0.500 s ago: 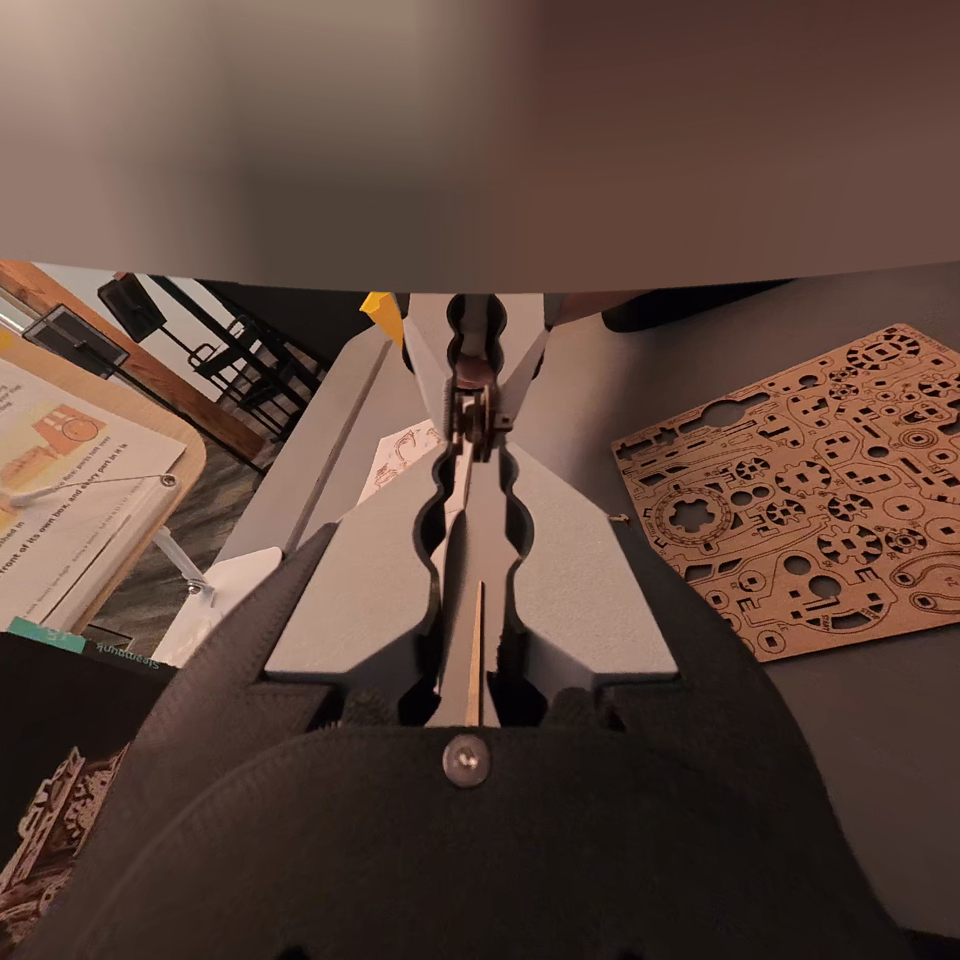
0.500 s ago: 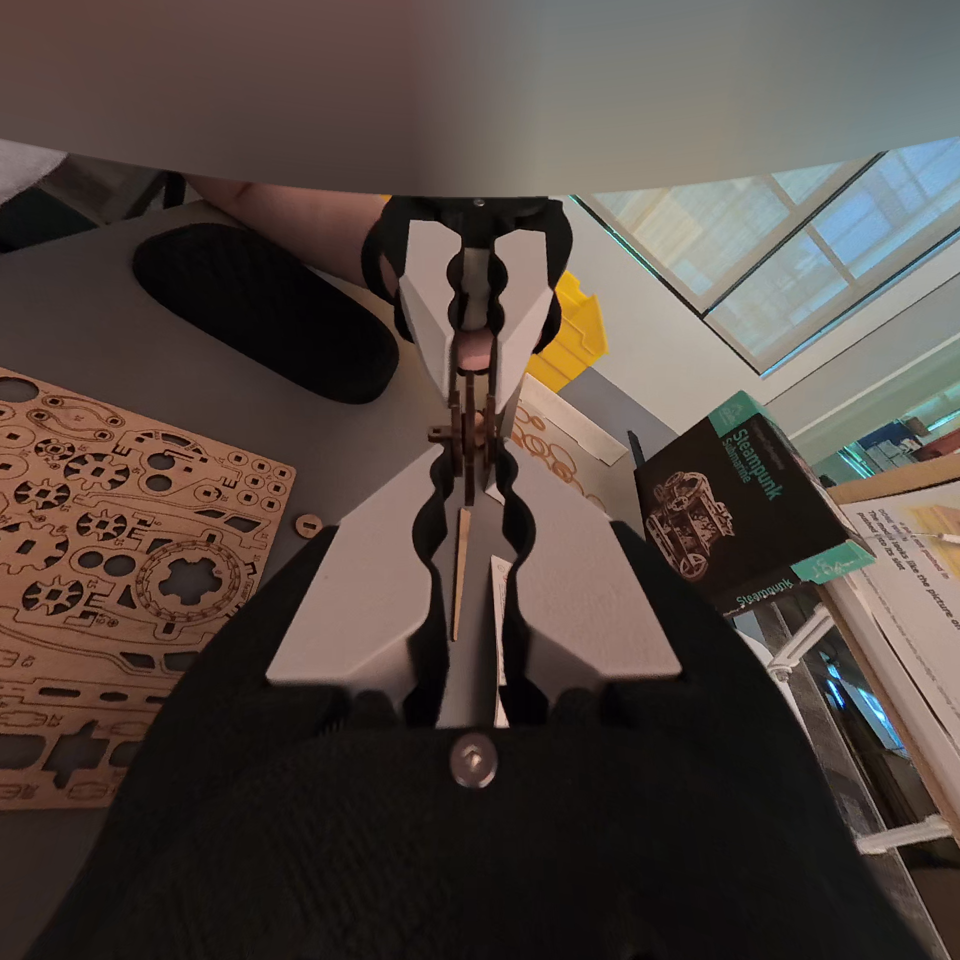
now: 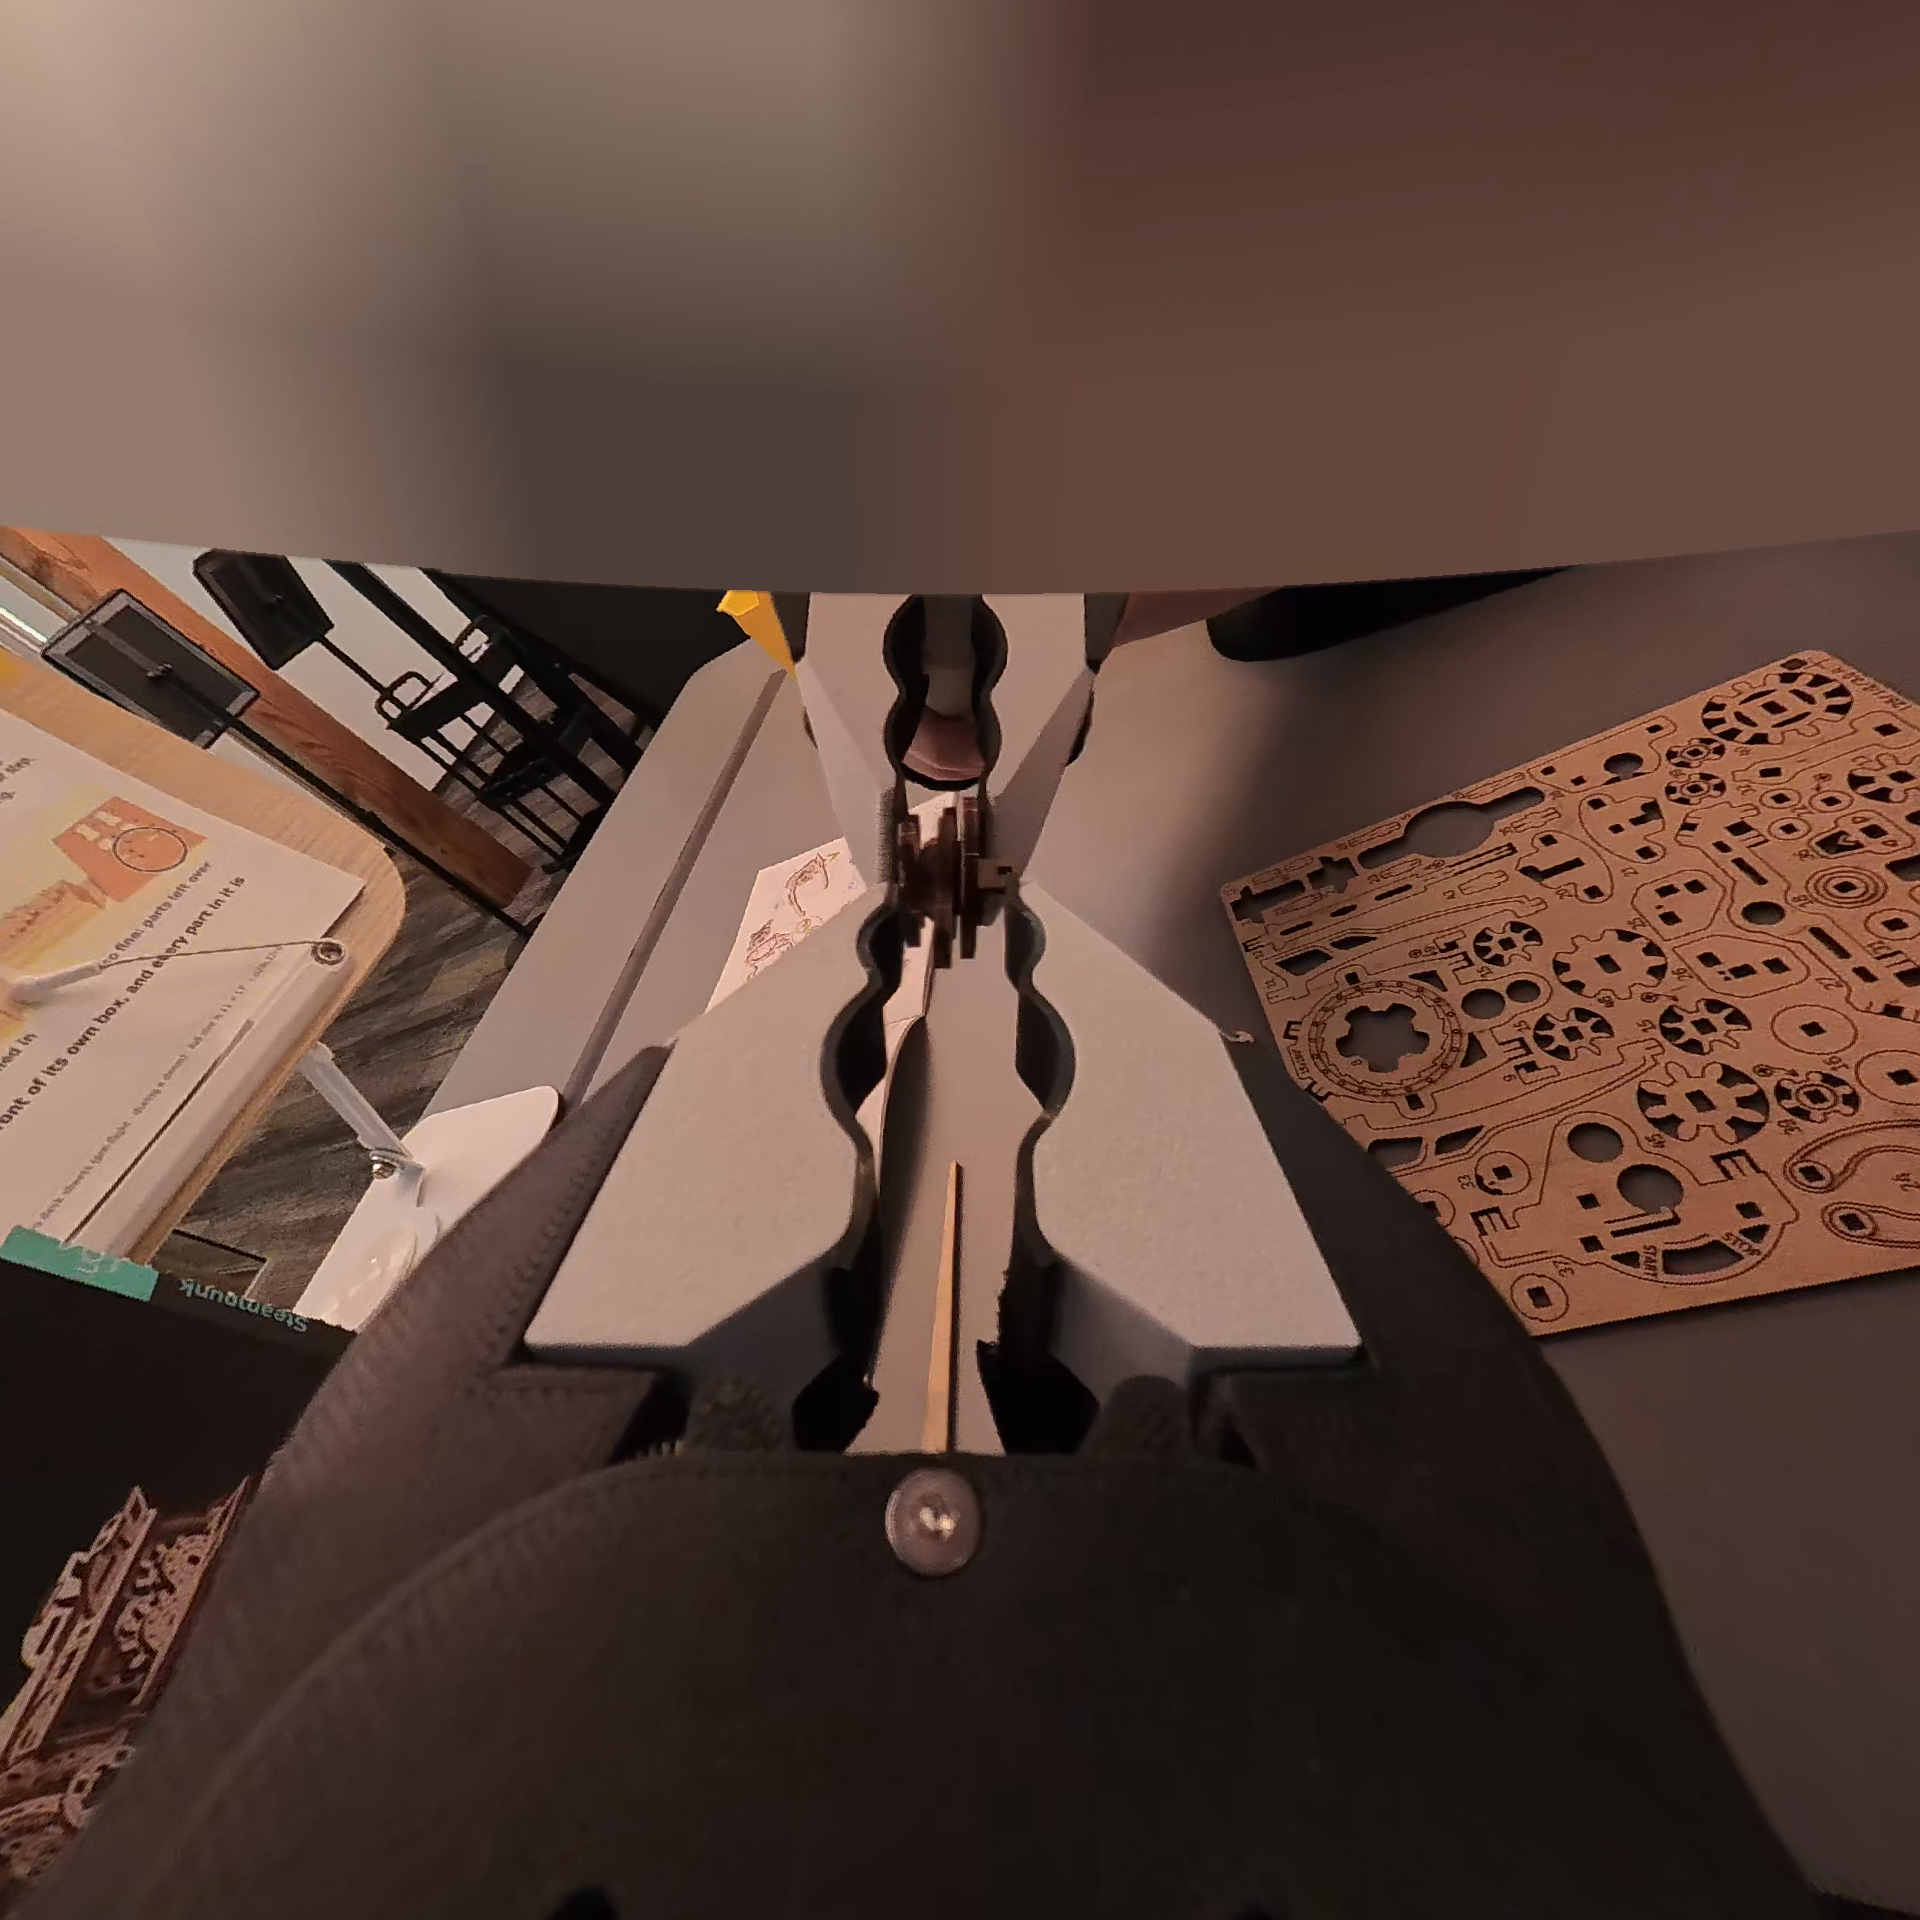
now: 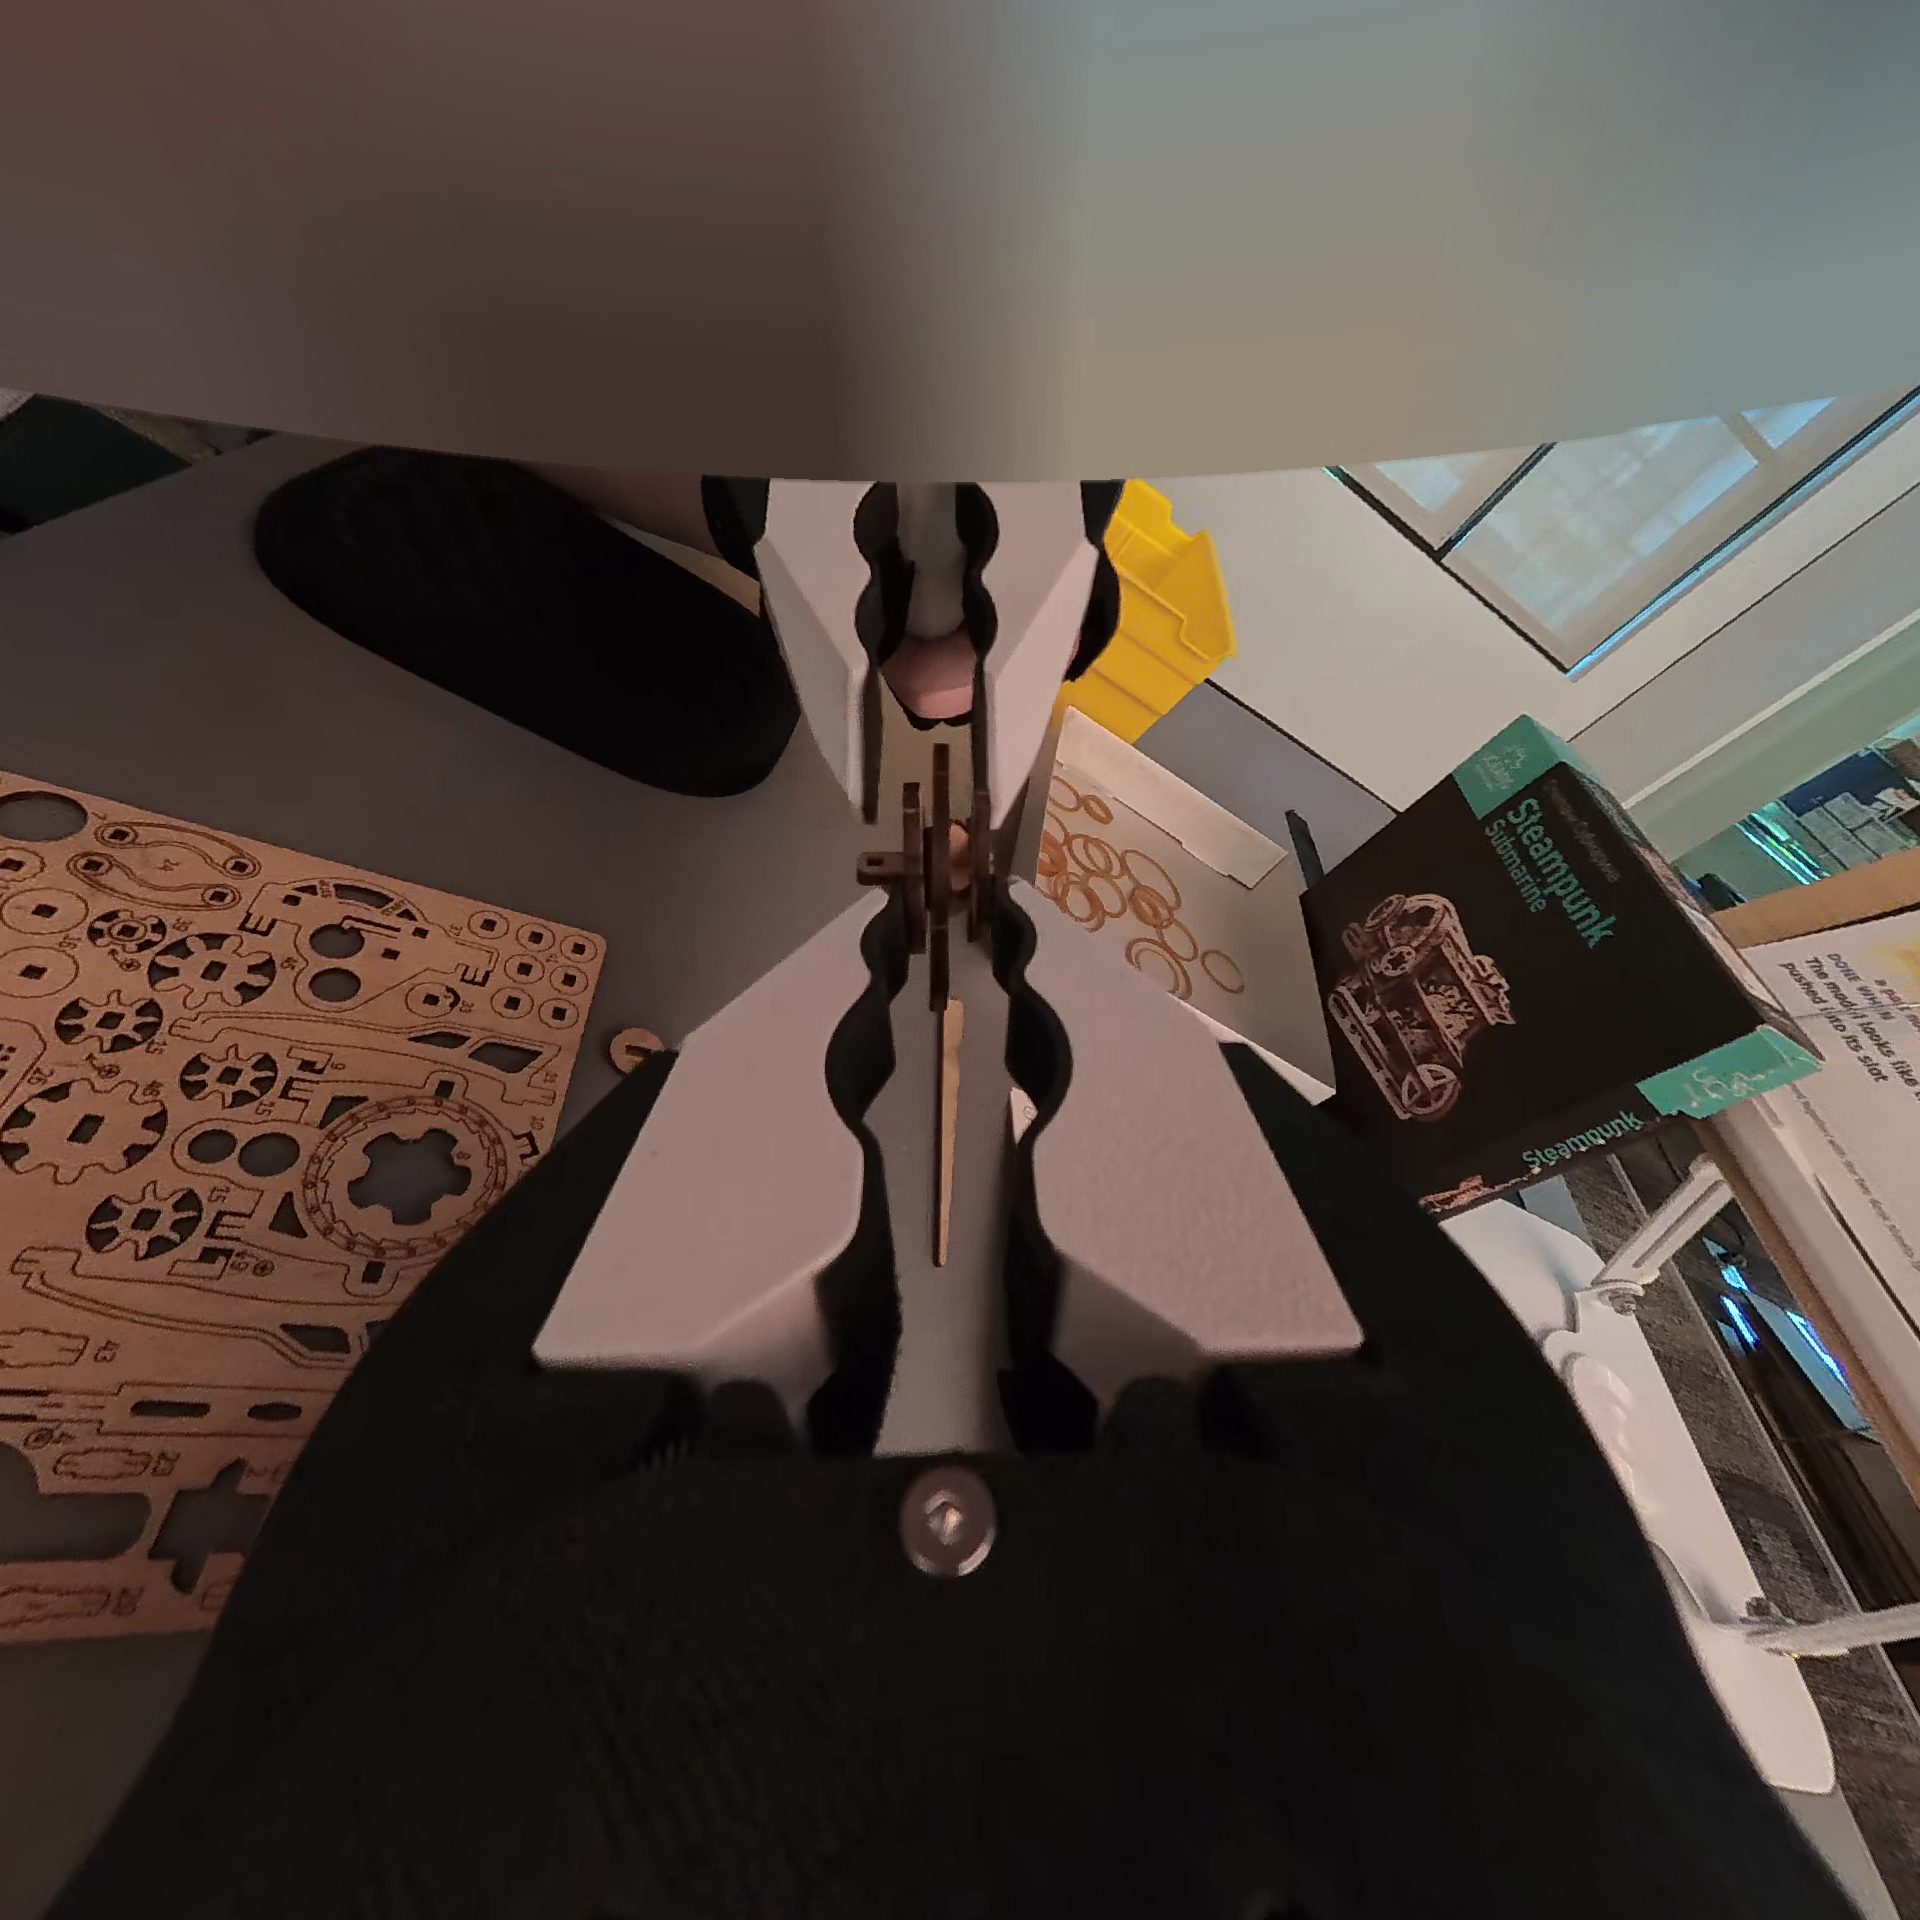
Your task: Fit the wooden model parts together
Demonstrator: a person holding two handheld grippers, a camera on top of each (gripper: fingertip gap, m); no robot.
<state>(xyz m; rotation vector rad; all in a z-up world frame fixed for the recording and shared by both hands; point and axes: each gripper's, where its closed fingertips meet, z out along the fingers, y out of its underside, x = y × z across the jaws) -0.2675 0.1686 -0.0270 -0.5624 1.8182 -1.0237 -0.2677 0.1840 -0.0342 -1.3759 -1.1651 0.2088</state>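
- The wooden sub-assembly [image 4: 935,873], a cluster of discs on a little cross-axle, is held up in the air above the grey table [image 3: 1351,727], right where the two sets of tips meet.
- The left gripper [image 3: 948,909] is pinched in on it from one side, jaws nearly together around the wood.
- The right gripper [image 4: 948,899] is nipped on it from the opposite side, nose to nose with the left.
- Half a second on, the tips have crept a shade closer together. The table behind has barely shifted.
- That reads as a press-fit under way, parts being squeezed home on the axle, not finished.
- Count: three discs show edge-on and two grippers.
- Further out: one punched parts sheet [image 3: 1621,987], one small round offcut [image 4: 632,1044] just beside it, one dark kit box [image 4: 1507,987] and one yellow bin [image 4: 1153,592].
- A scatter of rubber bands [image 4: 1122,904] lies there too, too many and overlapping to count.
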